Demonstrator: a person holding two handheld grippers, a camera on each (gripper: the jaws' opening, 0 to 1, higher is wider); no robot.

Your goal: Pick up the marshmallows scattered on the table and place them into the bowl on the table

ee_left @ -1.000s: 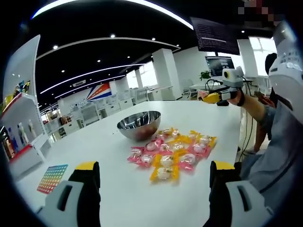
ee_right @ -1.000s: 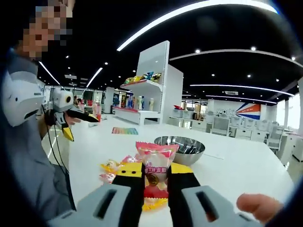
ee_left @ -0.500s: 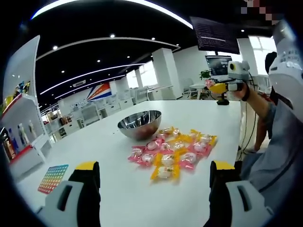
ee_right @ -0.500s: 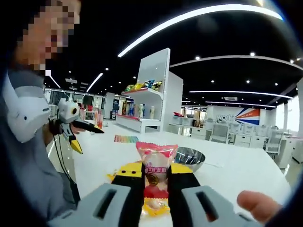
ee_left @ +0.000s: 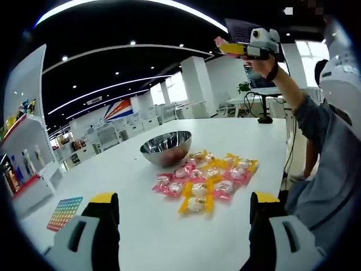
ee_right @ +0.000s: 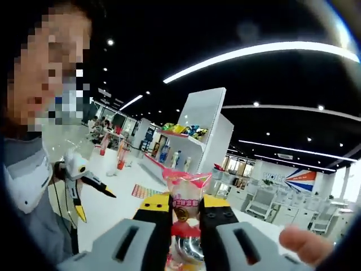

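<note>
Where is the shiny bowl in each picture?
Left gripper view: the bowl sits on the white table, just above the middle, behind the pile of marshmallows.
Right gripper view: the bowl peeks out at the bottom, between the right gripper jaws, under the held marshmallow.
Shared landmark: the rainbow card.

The right gripper [ee_left: 225,47] now sits at the upper right of the left gripper view, raised well above the surface [ee_left: 169,226], carrying its pink marshmallow packet [ee_right: 185,199] higher.
</note>
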